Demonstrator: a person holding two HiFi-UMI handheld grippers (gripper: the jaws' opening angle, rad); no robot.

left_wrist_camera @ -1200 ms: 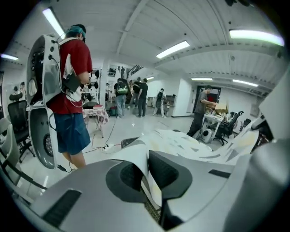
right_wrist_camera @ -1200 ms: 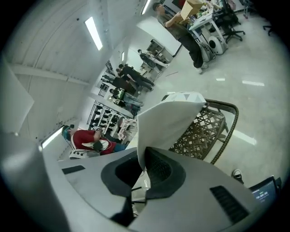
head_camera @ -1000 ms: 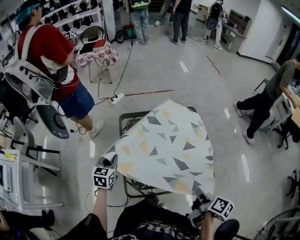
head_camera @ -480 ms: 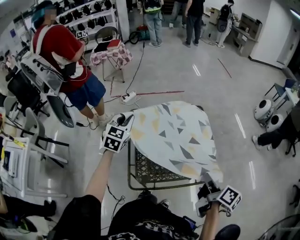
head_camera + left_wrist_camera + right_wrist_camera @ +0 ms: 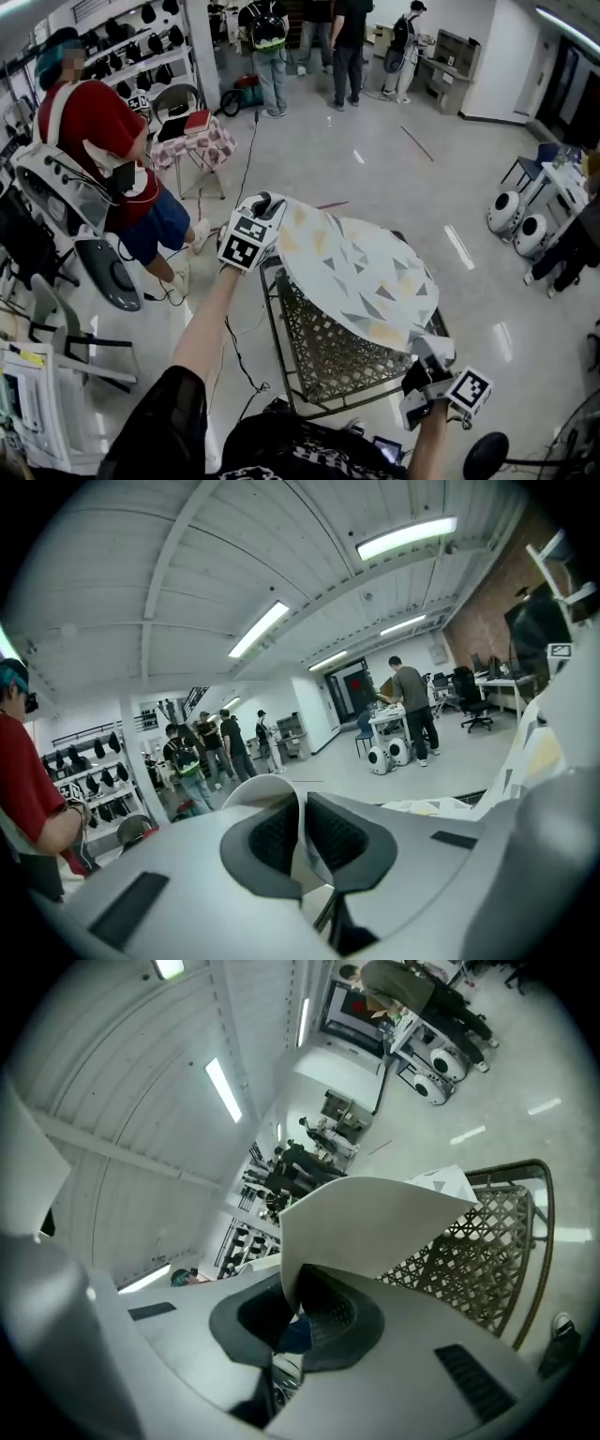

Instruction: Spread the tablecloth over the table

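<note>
The tablecloth [image 5: 361, 281], white with grey and yellow triangles, hangs stretched in the air over the metal mesh table [image 5: 314, 361]. Most of the mesh top shows bare beneath it. My left gripper [image 5: 266, 208] is raised at the cloth's far left corner, shut on that corner. In the left gripper view the cloth's edge [image 5: 298, 808] sits pinched between the dark pads. My right gripper [image 5: 428, 360] is low at the near right corner, shut on it. In the right gripper view the cloth [image 5: 366, 1218] curls up out of the jaws, with the table [image 5: 483, 1246] beyond.
A person in a red shirt [image 5: 94, 141] stands at the left, beside a small table with a checked cloth [image 5: 192, 131]. White chairs [image 5: 56, 375] line the left side. Two round white machines [image 5: 514, 217] sit at the right, and several people [image 5: 267, 37] stand at the back.
My left gripper has risen and swung away from me with its corner. The right gripper rose a little. The cloth lifted off the table's near side, baring the mesh.
</note>
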